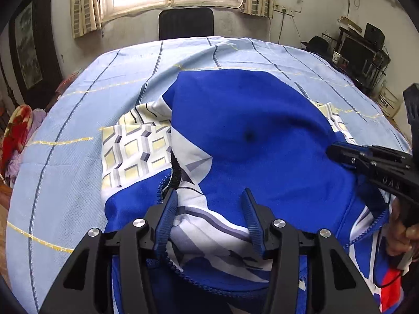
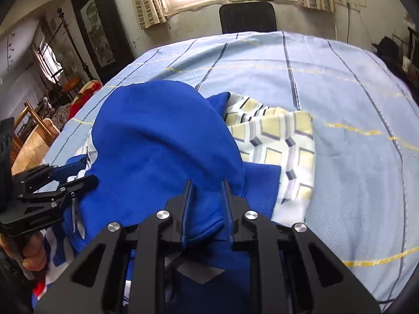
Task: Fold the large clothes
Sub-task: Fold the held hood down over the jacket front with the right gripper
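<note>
A large blue jacket with white and grey panels and a zipper lies bunched on a bed. My left gripper sits at its near left edge beside the zipper. Its jaws stand about half apart, with a bunch of white patterned fabric filling the gap. In the right wrist view the left gripper shows a strip of white fabric between its fingers. My right gripper has narrow jaws pinching a blue hem fold. In the left wrist view the right gripper has its tips together on blue cloth.
A yellow and grey patterned cloth lies under the jacket on the light blue striped sheet. A black chair stands at the far edge. A cluttered shelf is far right, a red blanket left.
</note>
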Available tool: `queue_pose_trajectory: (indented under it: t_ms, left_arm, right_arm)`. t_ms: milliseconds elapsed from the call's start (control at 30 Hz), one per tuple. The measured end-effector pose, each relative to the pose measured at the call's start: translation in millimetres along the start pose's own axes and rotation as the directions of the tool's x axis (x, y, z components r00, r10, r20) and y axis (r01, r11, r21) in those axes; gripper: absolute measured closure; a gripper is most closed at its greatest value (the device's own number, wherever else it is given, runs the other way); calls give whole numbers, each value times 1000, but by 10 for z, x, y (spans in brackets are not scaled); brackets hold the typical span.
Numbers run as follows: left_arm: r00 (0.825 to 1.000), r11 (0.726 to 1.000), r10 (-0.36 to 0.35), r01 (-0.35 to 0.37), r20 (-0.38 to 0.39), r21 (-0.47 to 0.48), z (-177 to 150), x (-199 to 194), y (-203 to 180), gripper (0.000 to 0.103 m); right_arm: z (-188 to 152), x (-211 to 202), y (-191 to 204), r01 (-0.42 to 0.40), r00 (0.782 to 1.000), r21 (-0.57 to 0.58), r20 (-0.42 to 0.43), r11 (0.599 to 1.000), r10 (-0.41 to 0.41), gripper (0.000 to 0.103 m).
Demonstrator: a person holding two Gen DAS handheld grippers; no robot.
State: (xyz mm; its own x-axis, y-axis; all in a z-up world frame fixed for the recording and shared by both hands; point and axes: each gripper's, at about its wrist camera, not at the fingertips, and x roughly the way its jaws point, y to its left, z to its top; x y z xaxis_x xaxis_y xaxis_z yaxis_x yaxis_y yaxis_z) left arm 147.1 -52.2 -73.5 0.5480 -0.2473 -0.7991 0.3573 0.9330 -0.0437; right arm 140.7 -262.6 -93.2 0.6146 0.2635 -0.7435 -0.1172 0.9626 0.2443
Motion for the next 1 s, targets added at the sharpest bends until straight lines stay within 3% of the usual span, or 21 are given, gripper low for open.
queue_pose_trajectory:
  t_ms: [67, 100, 267, 367, 433, 500, 533, 633, 733, 800, 933, 967, 1000]
  left_arm:
    - [1000, 999, -29, 30, 10, -14, -15, -92, 16, 46]
    - [999, 999, -34, 34, 14, -16, -31, -121, 22, 45]
    - [1000, 999, -9, 9, 10, 43, -187, -277, -73, 40]
    - [1000, 996, 9, -9, -9, 94, -298, -282, -147, 37]
    - [999, 994, 14, -9, -40, 108, -362, -232, -160, 37]
    - [996, 992, 36, -26, -76, 125, -396, -122, -182, 37]
    - [997, 991, 42, -33, -70, 132, -401, -108, -192, 35]
    - [997, 991, 40, -30, -72, 129, -394, -94, -188, 34]
    - [998, 995, 13, -6, -66, 95, -390, -197, -134, 35]
    - [999, 998, -15, 17, -35, 60, -373, -334, -60, 35]
    - [999, 1000, 10, -10, 37, -3, -415, -674, 147, 35]
    - [999, 1000, 6, -5, 49, -31, -448, -759, 232, 34]
    - [998, 998, 1, 2, 55, -55, -474, -817, 294, 34]
  right_arm:
    - [-10, -96, 12, 42, 999, -6, 26, 999, -42, 93]
    - [-16, -137, 3, 38, 999, -2, 35, 999, -38, 91]
    - [-146, -559, 262, -76, 994, -78, 70, 994, 82, 89]
    - [-378, -602, 506, -133, 991, -165, -9, 977, 133, 89]
    - [-507, -515, 563, -137, 989, -182, -73, 974, 126, 89]
    - [-604, -318, 501, -110, 984, -159, -159, 981, 84, 90]
    - [-607, -260, 437, -126, 980, -128, -171, 984, 104, 93]
    - [-531, -266, 276, -172, 968, -27, -190, 985, 164, 102]
    - [-516, -397, 221, -180, 970, 0, -163, 984, 178, 102]
    - [-485, -625, 155, -177, 979, 11, -101, 984, 177, 95]
    - [-465, -1229, -142, -105, 992, 49, 74, 993, 101, 75]
    - [-494, -1367, -194, -77, 991, 54, 113, 996, 70, 66]
    - [-526, -1497, -227, -45, 988, 57, 151, 997, 36, 51]
